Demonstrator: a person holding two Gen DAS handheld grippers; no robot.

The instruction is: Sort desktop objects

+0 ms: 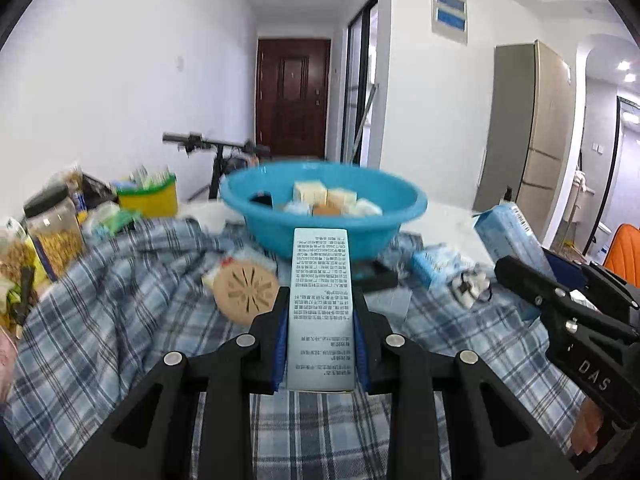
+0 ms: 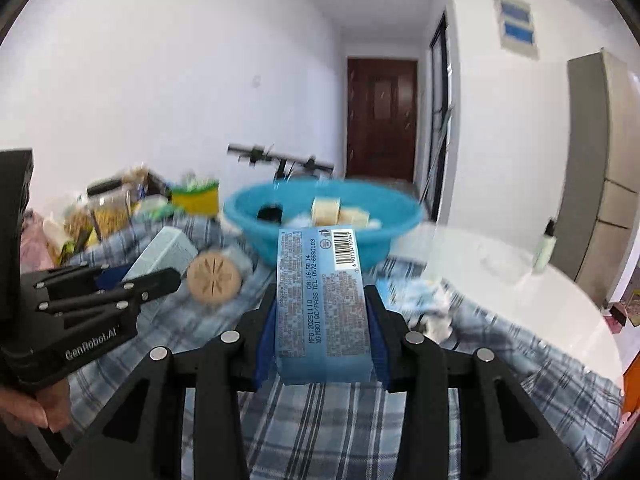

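The left gripper [image 1: 320, 344] points forward and slightly down over the table, its blue pads clamped on the long sides of a slim pale-grey box [image 1: 321, 312] printed with fine text, which sticks out ahead of the fingers. The right gripper [image 2: 322, 332] is held in much the same pose, closed on a light-blue packet [image 2: 324, 304] with a barcode and a date stamp. Both things are held above the cloth, not resting on it.

Below them a blue-and-white checked cloth [image 1: 132, 300] lies rumpled over a white round table [image 2: 520, 284]. On the cloth, left of centre, sits a round tan disc [image 1: 245, 286] with cut slots. Farther off stands a blue basin [image 1: 320, 216] holding pale cubes and a dark object. At the far left are jars of dried food [image 1: 56, 236] and a yellow tub [image 1: 149, 196].

Beyond the table stand a bicycle handlebar [image 1: 208, 142], a white wall, a dark wooden door [image 1: 294, 96] down a corridor, and a tall fridge [image 1: 528, 128] on the right.

The left view alone shows small blue packets [image 1: 434, 264] right of the basin; the right view alone shows a pale bottle [image 2: 545, 246] on bare tabletop and fingertips [image 2: 40, 408] under the left tool.
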